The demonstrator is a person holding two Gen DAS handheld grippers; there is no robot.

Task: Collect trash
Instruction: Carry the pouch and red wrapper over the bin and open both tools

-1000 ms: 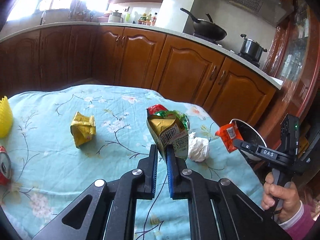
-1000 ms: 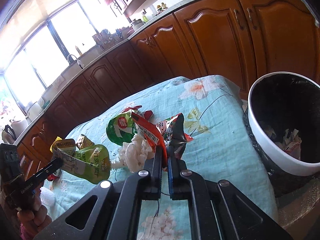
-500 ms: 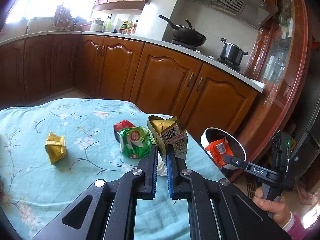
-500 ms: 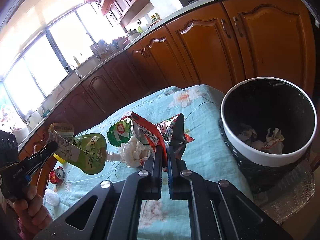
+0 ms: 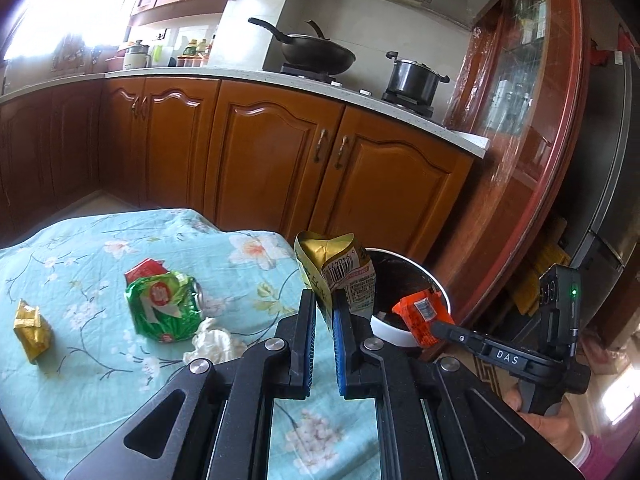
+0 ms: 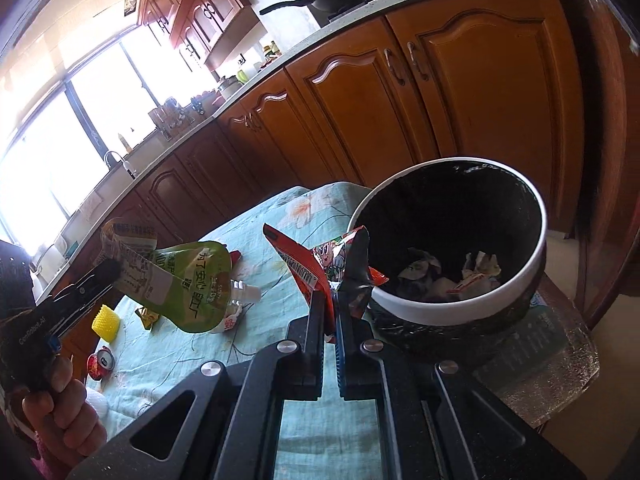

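My left gripper [image 5: 323,300] is shut on a green drink pouch [image 5: 340,276] and holds it above the table's right edge, close to the bin [image 5: 390,326]. The pouch also shows in the right wrist view [image 6: 188,284], hanging from the left gripper [image 6: 108,272]. My right gripper [image 6: 330,300] is shut on a red snack wrapper [image 6: 320,264], just left of the white-rimmed bin [image 6: 460,304], which holds crumpled trash. The right gripper [image 5: 434,326] and wrapper [image 5: 418,312] show over the bin in the left wrist view.
On the floral tablecloth [image 5: 100,380] lie a green wrapper [image 5: 164,308], a red wrapper [image 5: 146,270], a white tissue [image 5: 214,344] and a yellow packet [image 5: 32,328]. A red can [image 6: 100,364] and yellow object [image 6: 106,318] lie farther left. Wooden cabinets [image 5: 280,160] stand behind.
Both grippers have moved right toward the bin with their trash held. The bin now looms larger in the right wrist view and the wrapper is at its rim.
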